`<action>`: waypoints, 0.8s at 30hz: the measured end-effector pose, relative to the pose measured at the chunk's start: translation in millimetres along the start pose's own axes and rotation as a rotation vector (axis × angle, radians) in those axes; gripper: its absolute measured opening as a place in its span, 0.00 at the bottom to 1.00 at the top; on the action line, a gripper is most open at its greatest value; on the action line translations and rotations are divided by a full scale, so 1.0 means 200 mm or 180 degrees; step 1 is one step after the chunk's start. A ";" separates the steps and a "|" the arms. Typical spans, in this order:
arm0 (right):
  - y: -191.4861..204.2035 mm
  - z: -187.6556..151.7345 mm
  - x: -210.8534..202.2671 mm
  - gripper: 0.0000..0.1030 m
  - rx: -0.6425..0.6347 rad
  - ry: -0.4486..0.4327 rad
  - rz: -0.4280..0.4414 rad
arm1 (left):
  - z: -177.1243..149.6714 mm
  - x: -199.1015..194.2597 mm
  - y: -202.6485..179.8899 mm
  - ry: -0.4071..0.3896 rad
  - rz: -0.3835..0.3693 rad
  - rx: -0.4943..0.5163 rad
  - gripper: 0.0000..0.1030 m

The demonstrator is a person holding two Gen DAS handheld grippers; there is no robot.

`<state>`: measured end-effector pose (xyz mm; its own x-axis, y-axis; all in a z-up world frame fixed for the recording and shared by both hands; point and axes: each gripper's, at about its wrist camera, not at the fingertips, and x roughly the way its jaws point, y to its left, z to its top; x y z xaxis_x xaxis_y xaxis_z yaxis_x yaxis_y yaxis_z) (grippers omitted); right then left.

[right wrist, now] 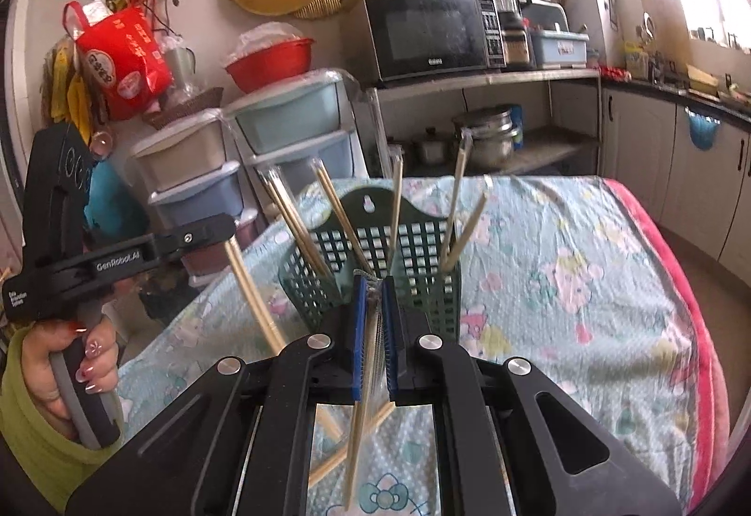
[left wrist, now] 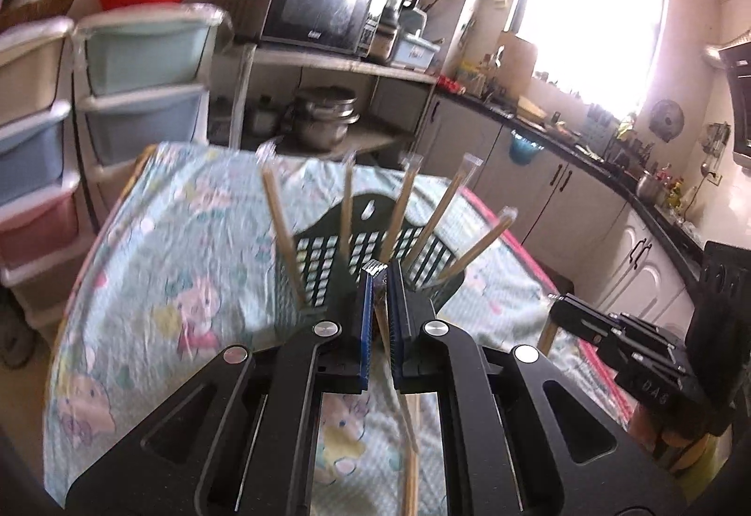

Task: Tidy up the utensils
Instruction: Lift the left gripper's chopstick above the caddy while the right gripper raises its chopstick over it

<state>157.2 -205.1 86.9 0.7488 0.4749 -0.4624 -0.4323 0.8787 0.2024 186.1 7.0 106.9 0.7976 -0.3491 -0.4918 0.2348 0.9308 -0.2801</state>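
Observation:
A dark green slotted utensil basket [left wrist: 328, 253] [right wrist: 375, 262] stands on the cloth-covered table, with several plastic-wrapped chopstick pairs [left wrist: 399, 211] [right wrist: 342, 220] leaning upright in it. My left gripper [left wrist: 380, 276] is shut on a wrapped chopstick pair [left wrist: 403, 413] that hangs down below the jaws, just in front of the basket. It also shows from the side in the right wrist view [right wrist: 220, 234], holding that pair [right wrist: 253, 295]. My right gripper [right wrist: 373, 286] is shut on another wrapped chopstick pair [right wrist: 361, 413], close to the basket's front. Its body shows in the left wrist view [left wrist: 624, 328].
The table carries a light cartoon-print cloth [right wrist: 563, 272] with a pink edge [right wrist: 694, 319]. More wrapped chopsticks [right wrist: 356, 436] lie on the cloth under my right gripper. Plastic drawer units [right wrist: 263, 150], a shelf with microwave [right wrist: 432, 33] and pots, and kitchen counters [left wrist: 586, 150] stand beyond.

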 end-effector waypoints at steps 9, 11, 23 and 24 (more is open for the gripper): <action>0.03 0.12 -0.07 0.06 -0.0107 -0.0251 -0.0027 | 0.16 -0.06 -0.10 -0.0248 -0.0092 0.0167 0.03; 0.03 0.14 -0.09 0.06 -0.0124 -0.0297 -0.0038 | 0.19 -0.07 -0.11 -0.0296 -0.0097 0.0189 0.03; 0.04 0.31 -0.13 0.06 -0.0197 -0.0566 -0.0086 | 0.37 -0.13 -0.14 -0.0562 -0.0122 0.0225 0.03; 0.05 0.32 -0.14 0.06 -0.0201 -0.0584 -0.0089 | 0.38 -0.13 -0.14 -0.0576 -0.0120 0.0223 0.03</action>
<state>164.3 -206.8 156.6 0.8375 0.4562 -0.3008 -0.4362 0.8897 0.1346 200.8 -2.5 190.4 0.8729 -0.3648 -0.3241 0.2996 0.9249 -0.2343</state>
